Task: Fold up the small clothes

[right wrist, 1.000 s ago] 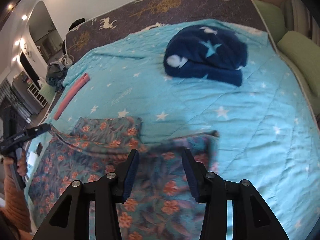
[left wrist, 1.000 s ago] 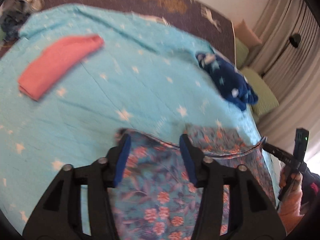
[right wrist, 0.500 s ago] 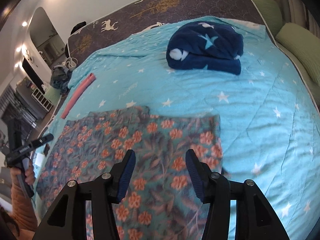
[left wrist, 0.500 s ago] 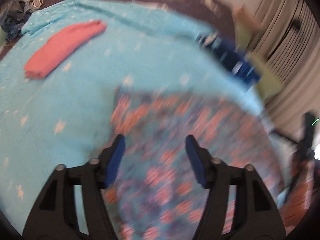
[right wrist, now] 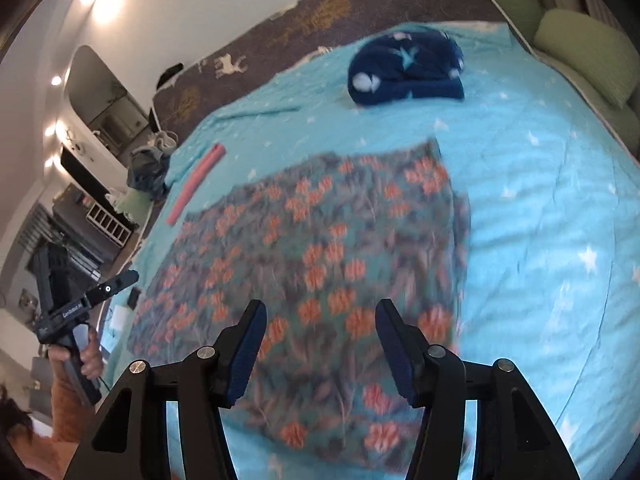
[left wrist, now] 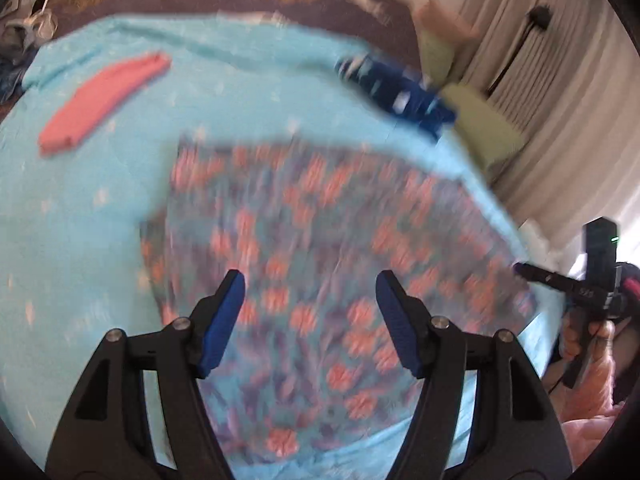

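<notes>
Though blur smears it, floral cloth [left wrist: 320, 264] covers the quilt [left wrist: 100, 208].

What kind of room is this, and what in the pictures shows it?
Most likely a bedroom. The work surface is a bed with a turquoise star quilt, green pillows lie at its far side, and curtains hang beyond. A floral garment lies spread flat on the quilt.

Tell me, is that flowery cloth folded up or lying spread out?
Spread out. The floral garment lies flat on the turquoise bedspread, its edges showing; neither open gripper holds it.
</notes>
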